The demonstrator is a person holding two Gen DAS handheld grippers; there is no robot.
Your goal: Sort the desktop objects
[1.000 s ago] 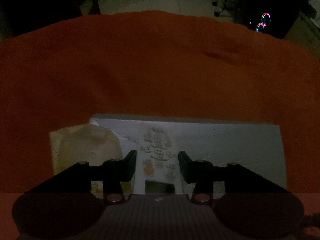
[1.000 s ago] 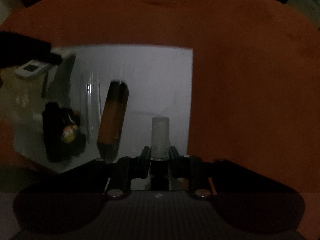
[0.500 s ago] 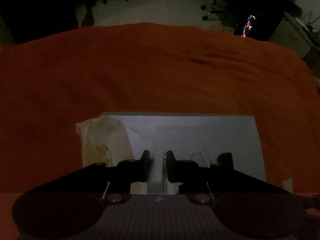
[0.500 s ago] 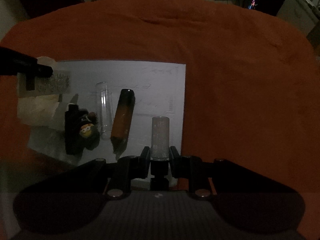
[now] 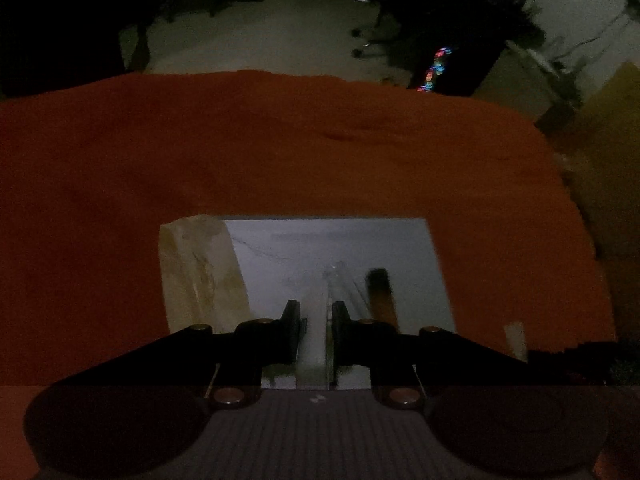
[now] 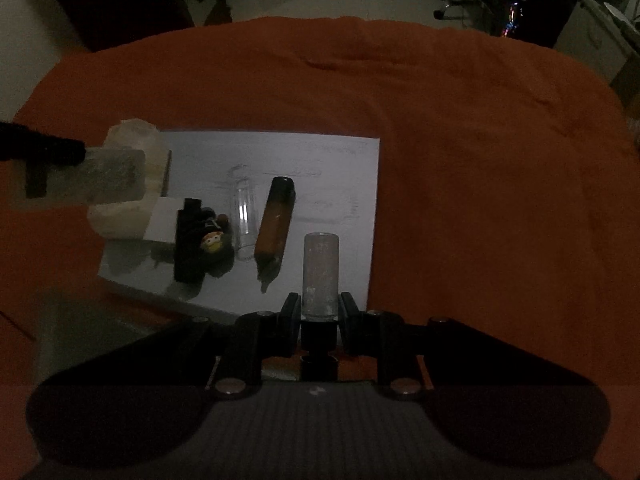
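Observation:
My left gripper (image 5: 316, 312) is shut on a white remote control (image 5: 314, 344), held edge-on above the white sheet (image 5: 280, 248). The right wrist view shows the remote (image 6: 108, 176) lifted at the left, gripped by the left gripper's black fingers (image 6: 44, 148). My right gripper (image 6: 320, 304) is shut on a frosted grey cylinder (image 6: 321, 272) above the sheet's (image 6: 332, 168) near right corner. On the sheet lie a clear tube (image 6: 245, 216), a brown pen-like stick with a black cap (image 6: 276, 224) and a black toy figure (image 6: 202, 236).
A crumpled cream tissue pack (image 5: 196, 264) sits at the sheet's left edge, also in the right wrist view (image 6: 124, 216). An orange cloth (image 6: 480, 160) covers the table. Dark room, office chairs and a lit computer (image 5: 436, 68) lie beyond the far edge.
My left gripper closed on the remote and lifted it up off the sheet, turning it edge-on. My right gripper rose and drew back a little, still holding the cylinder.

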